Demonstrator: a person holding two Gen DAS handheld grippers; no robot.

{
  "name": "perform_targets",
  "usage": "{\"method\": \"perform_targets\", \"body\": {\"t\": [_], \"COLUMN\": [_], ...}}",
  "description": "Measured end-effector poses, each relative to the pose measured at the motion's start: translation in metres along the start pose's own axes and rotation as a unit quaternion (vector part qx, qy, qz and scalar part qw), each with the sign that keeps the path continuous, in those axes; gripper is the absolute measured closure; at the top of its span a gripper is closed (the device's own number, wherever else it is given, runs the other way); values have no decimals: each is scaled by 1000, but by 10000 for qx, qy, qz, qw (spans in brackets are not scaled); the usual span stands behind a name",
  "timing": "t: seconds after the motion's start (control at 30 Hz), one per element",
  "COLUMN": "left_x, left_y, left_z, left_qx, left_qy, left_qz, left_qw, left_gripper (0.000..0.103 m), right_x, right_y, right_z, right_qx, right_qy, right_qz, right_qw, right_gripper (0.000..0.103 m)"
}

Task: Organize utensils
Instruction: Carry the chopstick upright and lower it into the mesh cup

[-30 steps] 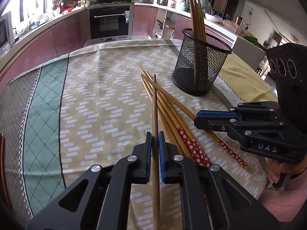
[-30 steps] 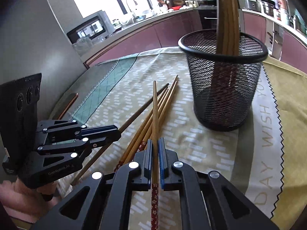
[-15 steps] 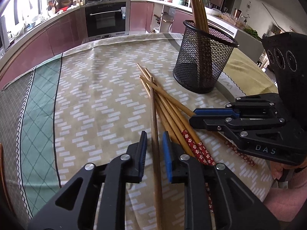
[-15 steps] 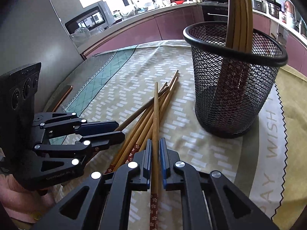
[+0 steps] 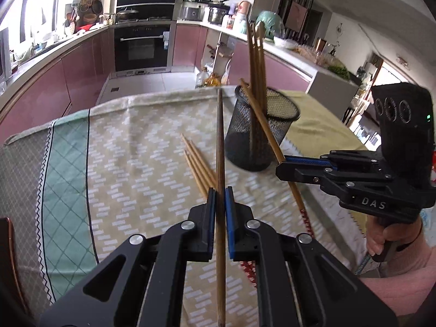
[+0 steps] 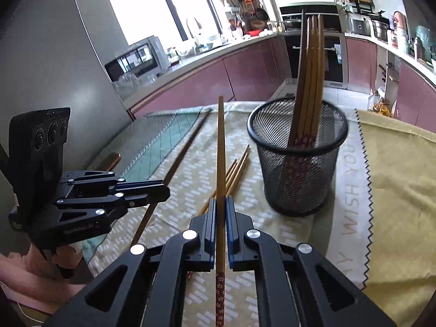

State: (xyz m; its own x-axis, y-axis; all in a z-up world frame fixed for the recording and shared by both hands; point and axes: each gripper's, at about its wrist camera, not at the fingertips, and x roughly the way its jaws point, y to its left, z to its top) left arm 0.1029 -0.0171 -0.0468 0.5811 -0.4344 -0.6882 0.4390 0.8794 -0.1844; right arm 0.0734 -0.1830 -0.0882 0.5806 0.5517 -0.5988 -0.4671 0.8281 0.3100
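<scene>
My left gripper (image 5: pixel 220 194) is closing tight on a dark brown chopstick (image 5: pixel 220 136), whose tip is raised above the cloth. To its right, my right gripper (image 5: pixel 280 167) is shut on a light chopstick (image 5: pixel 259 114) with a red flowered end. The right wrist view shows that right gripper (image 6: pixel 220 202) pinching the light chopstick (image 6: pixel 221 147), and the left gripper (image 6: pixel 166 190) with the dark chopstick (image 6: pixel 188 144) beside it. A black mesh holder (image 6: pixel 299 190) with several upright chopsticks (image 6: pixel 310 81) stands just ahead to the right. Three loose chopsticks (image 5: pixel 200 166) lie on the cloth.
A patterned tablecloth (image 5: pixel 130 163) covers the round table, with a yellow cloth (image 6: pixel 395 190) at the right. A brown chair edge (image 5: pixel 9 245) is at the far left. A hand in a pink sleeve (image 5: pixel 392 245) holds the right gripper. Kitchen cabinets run behind the table.
Both grippers have risen and lifted their chopsticks off the pile. The left jaws stood slightly apart around the dark chopstick half a second ago and have closed on it again.
</scene>
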Motion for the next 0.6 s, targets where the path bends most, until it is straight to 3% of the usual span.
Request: {"method": "perform_targets", "body": {"t": [0.23, 0.6], "left_x": [-33, -64], "left_y": [-4, -16], "left_z": [19, 54], "left_qx": [4, 50], "left_qy": [-412, -1061], "left_qz": [-351, -602], "left_qw": [9985, 9925], "left_gripper": [95, 95], "right_x": [-32, -63], "right_y": [-7, -12], "right_z": [9, 38], "right_qx": [87, 34], "right_qy": [-430, -982], "right_qz": [30, -70], "right_qw": [9990, 9951], "right_gripper": [97, 97]}}
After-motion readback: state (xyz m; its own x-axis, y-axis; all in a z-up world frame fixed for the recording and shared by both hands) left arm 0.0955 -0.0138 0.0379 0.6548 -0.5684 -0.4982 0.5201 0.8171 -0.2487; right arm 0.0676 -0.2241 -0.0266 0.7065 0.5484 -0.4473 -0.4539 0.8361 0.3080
